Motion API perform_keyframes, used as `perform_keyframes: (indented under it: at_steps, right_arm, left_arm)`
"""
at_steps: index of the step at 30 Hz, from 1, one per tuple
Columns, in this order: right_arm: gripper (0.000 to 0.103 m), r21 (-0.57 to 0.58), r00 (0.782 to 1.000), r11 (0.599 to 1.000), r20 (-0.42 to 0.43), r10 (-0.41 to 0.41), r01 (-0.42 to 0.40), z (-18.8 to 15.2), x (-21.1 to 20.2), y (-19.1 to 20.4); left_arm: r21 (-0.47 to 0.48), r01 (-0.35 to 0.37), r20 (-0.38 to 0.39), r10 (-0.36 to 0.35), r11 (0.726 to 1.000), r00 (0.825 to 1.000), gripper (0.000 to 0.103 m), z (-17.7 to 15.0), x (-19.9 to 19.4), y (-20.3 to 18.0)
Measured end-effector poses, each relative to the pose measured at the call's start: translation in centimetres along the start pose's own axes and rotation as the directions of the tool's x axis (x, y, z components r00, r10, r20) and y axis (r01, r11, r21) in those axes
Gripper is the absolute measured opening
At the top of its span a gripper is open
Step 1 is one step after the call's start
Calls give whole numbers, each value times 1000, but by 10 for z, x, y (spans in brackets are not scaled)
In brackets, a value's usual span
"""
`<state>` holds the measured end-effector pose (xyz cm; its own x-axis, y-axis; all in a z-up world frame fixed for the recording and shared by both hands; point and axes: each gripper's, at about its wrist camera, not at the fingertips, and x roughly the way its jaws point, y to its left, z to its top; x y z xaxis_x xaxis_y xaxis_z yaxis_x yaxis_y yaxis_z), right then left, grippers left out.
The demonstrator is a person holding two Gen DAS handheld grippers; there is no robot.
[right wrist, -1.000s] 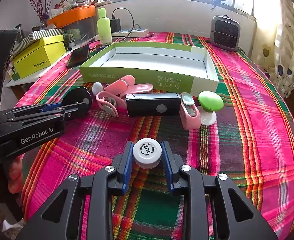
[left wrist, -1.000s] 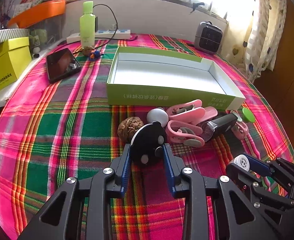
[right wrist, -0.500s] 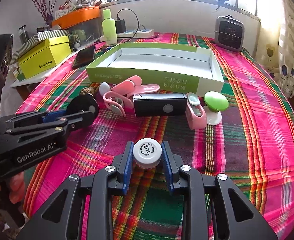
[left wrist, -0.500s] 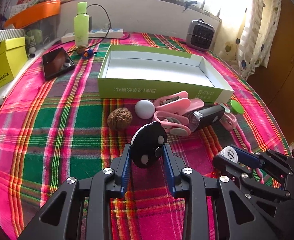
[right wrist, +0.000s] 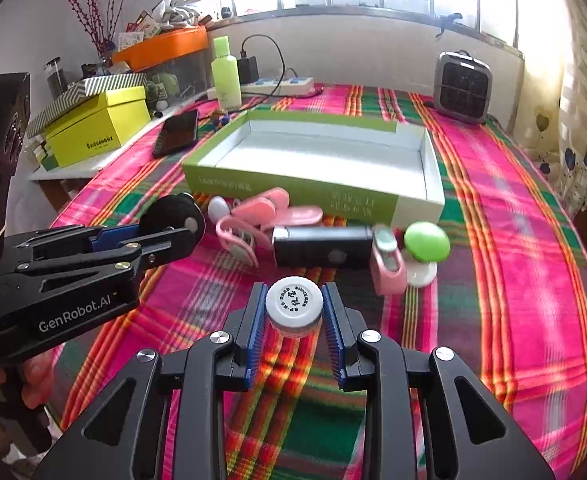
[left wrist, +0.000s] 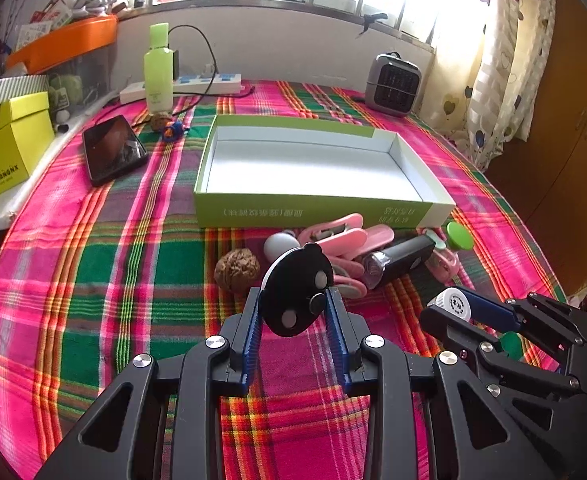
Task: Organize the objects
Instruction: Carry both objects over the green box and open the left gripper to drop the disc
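Note:
My left gripper (left wrist: 295, 300) is shut on a round black disc (left wrist: 296, 290) with small ears, held above the plaid cloth; the right wrist view shows that disc (right wrist: 172, 218) at the left. My right gripper (right wrist: 292, 308) is shut on a small white-capped jar (right wrist: 293, 306), which the left wrist view shows as a jar (left wrist: 451, 303) at the lower right. Beyond both lies an empty green-and-white box (left wrist: 313, 204). In front of it sit a walnut (left wrist: 236, 270), a white ball (left wrist: 279, 245), pink clips (left wrist: 343, 236), a black flashlight (left wrist: 397, 258) and a green-capped piece (right wrist: 426, 242).
A phone (left wrist: 113, 148), a green bottle (left wrist: 158, 68), a power strip (left wrist: 197, 84) and a small heater (left wrist: 391, 84) stand at the back. A yellow box (left wrist: 7, 148) sits off the left edge. A curtain (left wrist: 501, 60) hangs at the right.
Both grippers, still holding their objects, drew back slightly from the box and the pile in front of it; nothing on the cloth shifted.

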<state>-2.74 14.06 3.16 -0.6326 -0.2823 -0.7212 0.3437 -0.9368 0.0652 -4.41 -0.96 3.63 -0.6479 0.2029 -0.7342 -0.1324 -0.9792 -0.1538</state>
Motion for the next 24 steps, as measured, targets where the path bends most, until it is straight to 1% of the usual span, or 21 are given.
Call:
perform_keyframes:
  at_steps: [5,7,14,20,24]
  right_arm:
    - [29,-3,1000,1000,20,4,-4,16,0,-3]
    - [29,-2,1000,1000,23,6,-5,23,1,-5]
    - [29,-5,999,1000,44,8,-8,50,10,-9]
    - [29,16,1000,1000,29,9,-10,72,28,-20]
    - [29,13,1000,1000,19,5,-5,86,40,-25]
  left_arm:
    - [4,-3,12,3,1000,1000,29,11,-1,2]
    - [7,8,13,-8,1000,1000,29,16,0,2]
    - [-17,15,9,-15,1000,1000,29,38,12,12]
    - [-8,0,23,1,1000,1000,29,58,22,17]
    - [-13,3,12,-3,1000,1000,29,70,34,22]
